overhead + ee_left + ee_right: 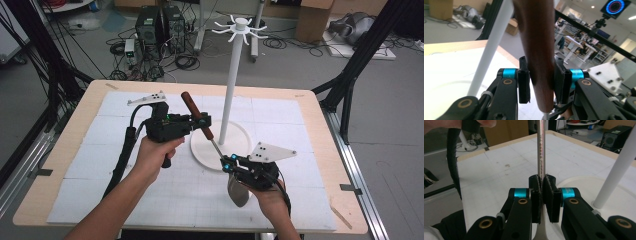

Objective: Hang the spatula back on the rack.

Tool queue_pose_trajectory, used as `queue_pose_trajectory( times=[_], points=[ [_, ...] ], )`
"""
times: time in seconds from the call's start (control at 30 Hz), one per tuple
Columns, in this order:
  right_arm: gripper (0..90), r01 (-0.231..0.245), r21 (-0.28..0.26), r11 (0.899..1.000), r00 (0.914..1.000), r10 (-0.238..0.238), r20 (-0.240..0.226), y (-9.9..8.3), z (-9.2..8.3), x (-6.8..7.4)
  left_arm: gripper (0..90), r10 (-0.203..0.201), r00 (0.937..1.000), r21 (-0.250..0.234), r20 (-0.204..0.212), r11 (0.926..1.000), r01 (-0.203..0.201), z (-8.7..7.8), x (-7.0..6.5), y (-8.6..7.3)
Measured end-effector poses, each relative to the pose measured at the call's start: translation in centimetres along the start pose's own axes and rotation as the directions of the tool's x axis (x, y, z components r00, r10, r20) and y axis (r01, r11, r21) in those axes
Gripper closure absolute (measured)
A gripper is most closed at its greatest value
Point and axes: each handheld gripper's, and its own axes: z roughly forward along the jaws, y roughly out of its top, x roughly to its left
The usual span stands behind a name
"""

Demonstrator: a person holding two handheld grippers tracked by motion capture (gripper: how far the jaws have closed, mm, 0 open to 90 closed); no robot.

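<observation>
Here is the spatula [210, 131] above the middle of the desk [60, 150], held up off the white mat [115, 185] by 2 tools at once. The left hand-held gripper [204, 121] comes in from 9 o'clock and sits on the brown wooden handle [196, 114], which slants up toward 11 o'clock. In the left gripper view that handle [536, 55] stands between the black pads [524, 85]; the right pad lies against the wood, the left one looks to be right at it, so this one has a hold on the handle. The right hand-held gripper [226, 165], at 5 o'clock from the handle, is clamped on the thin metal shaft [216, 146]. The right gripper view shows both pads [536, 200] pressed tight on that shaft [541, 152], which runs straight up toward 12 o'clock. The metal blade [238, 191] hangs below the right hand-held gripper, toward 6 o'clock, just above the mat. Just behind the spatula, toward 1 o'clock, the white stand [232, 80] rises from its round base [235, 135], with hooks [240, 27] at the top. The person's left hand [155, 155] and right hand [267, 200] each grip a tool from the near edge.
</observation>
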Motion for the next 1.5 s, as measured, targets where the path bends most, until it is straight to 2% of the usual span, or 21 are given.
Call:
queue_pose_trajectory(
  times=[0.13,0.23,0.43,0.6,0.73,0.8,0.83,0.87,0.93,1.0,1.07,1.13,1.23,1.37,1.43,1.5],
  points=[
    [84.2,-0.003,-0.005,1.000,0.9996,0.003,-0.028,0.4,0.3,0.2,72.7,0.029,0.9986,-0.018,0.044,0.9994,-0.028,-0.1,-0.8,0.4],
    [84.2,0.002,-0.016,1.000,0.9989,-0.003,-0.047,0.7,0.4,0.4,72.9,0.067,0.9959,-0.020,0.060,0.9976,-0.066,-0.2,-1.3,0.8],
    [83.7,0.003,-0.038,0.999,0.9961,-0.006,-0.088,1.1,0.1,0.5,73.0,0.107,0.9900,-0.028,0.092,0.9941,-0.105,-0.4,-2.0,1.3],
    [82.3,0.003,-0.037,0.999,0.9934,-0.008,-0.115,1.0,0.1,0.4,73.1,0.141,0.9836,-0.015,0.112,0.9900,-0.140,-0.3,-2.3,1.3],
    [63.6,-0.027,-0.052,0.998,0.9835,0.017,-0.180,1.2,0.1,0.0,73.1,0.170,0.9777,-0.002,0.122,0.9852,-0.172,-0.3,-2.4,1.3],
    [59.1,-0.023,-0.067,0.998,0.9792,0.009,-0.203,1.5,0.1,-0.2,73.1,0.168,0.9753,-0.004,0.144,0.9856,-0.169,-0.4,-2.5,1.3],
    [57.6,-0.016,-0.073,0.997,0.9754,0.000,-0.220,1.8,0.0,-0.2,73.1,0.173,0.9707,-0.002,0.167,0.9846,-0.175,-0.4,-2.5,1.3],
    [57.1,-0.015,-0.077,0.997,0.9680,-0.005,-0.251,2.0,0.0,-0.3,73.0,0.177,0.9669,-0.003,0.184,0.9838,-0.179,-0.4,-2.6,1.3],
    [53.8,0.016,-0.102,0.995,0.9562,-0.046,-0.289,2.7,-0.1,-0.3,73.0,0.188,0.9595,0.002,0.210,0.9813,-0.193,-0.4,-2.8,1.4],
    [52.0,0.022,-0.116,0.993,0.9408,-0.060,-0.334,3.4,-0.2,-0.2,73.0,0.206,0.9513,0.015,0.229,0.9764,-0.215,-0.4,-2.9,1.4],
    [51.2,0.032,-0.137,0.990,0.9297,-0.079,-0.360,4.0,-0.1,-0.2,73.0,0.224,0.9423,0.029,0.249,0.9707,-0.238,-0.4,-3.1,1.4],
    [51.4,0.032,-0.156,0.987,0.9182,-0.091,-0.386,4.6,0.0,-0.5,73.0,0.229,0.9361,0.035,0.267,0.9685,-0.247,-0.4,-3.3,1.3],
    [54.7,0.025,-0.170,0.985,0.9074,-0.094,-0.410,5.2,0.4,-1.1,73.0,0.245,0.9235,0.037,0.295,0.9630,-0.267,-0.4,-3.4,1.4],
    [59.7,0.008,-0.183,0.983,0.8835,-0.093,-0.459,5.5,0.7,-1.2,73.0,0.262,0.9110,0.044,0.318,0.9559,-0.290,-0.3,-3.6,1.4],
    [60.1,0.004,-0.193,0.981,0.8756,-0.096,-0.473,5.6,0.8,-1.2,73.0,0.270,0.9063,0.050,0.325,0.9521,-0.302,-0.3,-3.7,1.3],
    [62.1,0.004,-0.199,0.980,0.8679,-0.102,-0.486,5.6,0.9,-1.2,73.0,0.270,0.9027,0.052,0.335,0.9514,-0.304,-0.2,-3.8,1.2]
  ],
)
